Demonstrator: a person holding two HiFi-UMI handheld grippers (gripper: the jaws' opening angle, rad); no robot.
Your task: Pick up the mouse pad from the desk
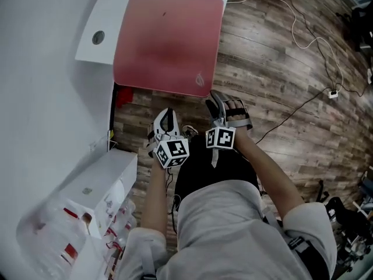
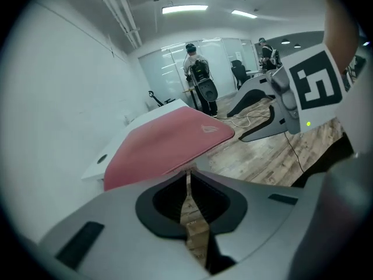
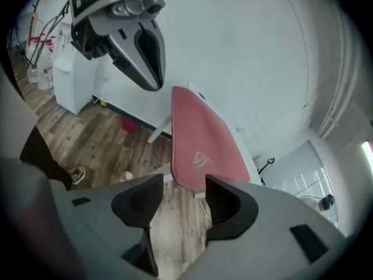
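We begin at the grippers, both held low in front of the body and short of the table. The left gripper [image 1: 167, 120] [image 2: 189, 178] has its jaws together with nothing between them. The right gripper [image 1: 218, 101] [image 3: 185, 186] has its jaws wide apart and empty. The pad shows beyond the gap, not inside it.

Further out, the mouse pad [image 1: 166, 42] [image 2: 169, 140] [image 3: 201, 137] lies flat on the white table [image 1: 119, 13] [image 2: 94, 169]. It is pink, and a pale logo [image 1: 200, 77] marks its near right corner. Its near edge appears to project past the table edge, over the wooden floor [image 1: 280, 69].

We judge the pad to be light, thin and limp. It will likely sag when lifted from one side. Its surface looks like cloth, so the jaws should not slip on it. We recommend taking hold at the projecting near edge by the logo corner, one jaw above and one below.
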